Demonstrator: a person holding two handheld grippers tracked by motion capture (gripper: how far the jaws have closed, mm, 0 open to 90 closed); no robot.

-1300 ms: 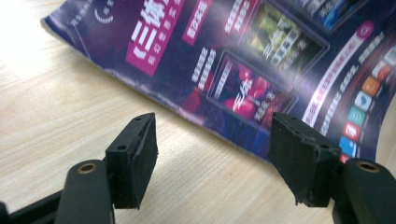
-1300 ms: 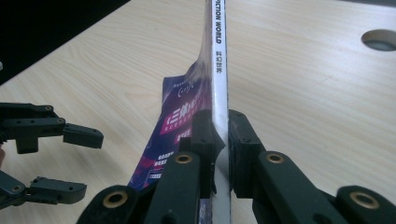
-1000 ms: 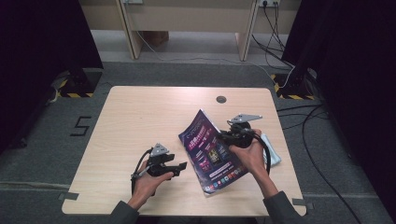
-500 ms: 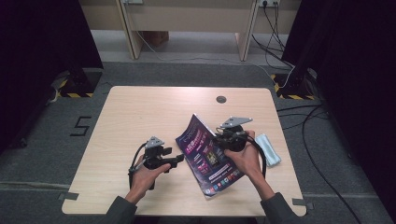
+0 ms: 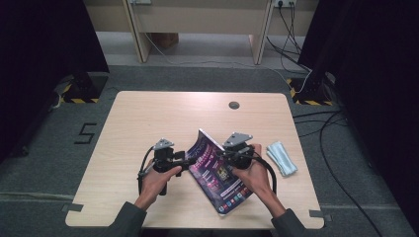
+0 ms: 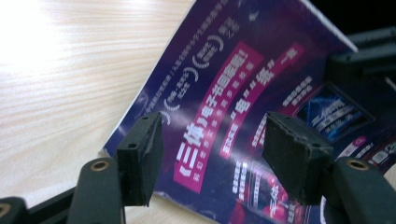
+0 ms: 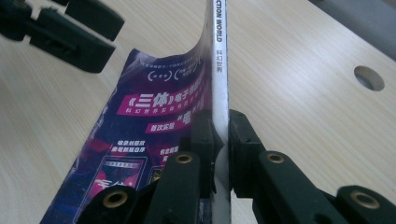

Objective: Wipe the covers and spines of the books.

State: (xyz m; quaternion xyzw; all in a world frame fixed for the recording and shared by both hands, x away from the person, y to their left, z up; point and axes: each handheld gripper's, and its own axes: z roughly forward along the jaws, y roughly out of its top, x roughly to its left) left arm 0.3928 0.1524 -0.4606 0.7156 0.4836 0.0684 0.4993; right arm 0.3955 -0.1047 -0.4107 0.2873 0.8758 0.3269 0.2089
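Observation:
A magazine (image 5: 217,175) with a purple cover lies at the table's front centre, its spine side lifted off the wood. My right gripper (image 5: 221,156) is shut on the spine (image 7: 219,56), one black pad on each side. My left gripper (image 5: 189,161) points right at the magazine's left edge. Its jaws have just been closing and still stand apart. In the left gripper view the cover (image 6: 224,93) lies just beyond the gap of the left gripper (image 6: 215,140), and neither pad presses on it. The left gripper (image 7: 70,28) also appears at the top left of the right gripper view.
A folded pale blue pack (image 5: 281,158) lies right of the right hand. A round cable hole (image 5: 234,105) sits near the far edge of the wooden table (image 5: 148,113). Cables run over the floor at the right.
My left gripper has moved right, up to the magazine's left edge, and its jaws have narrowed. The right gripper has shifted left with the magazine, which now stands steeper.

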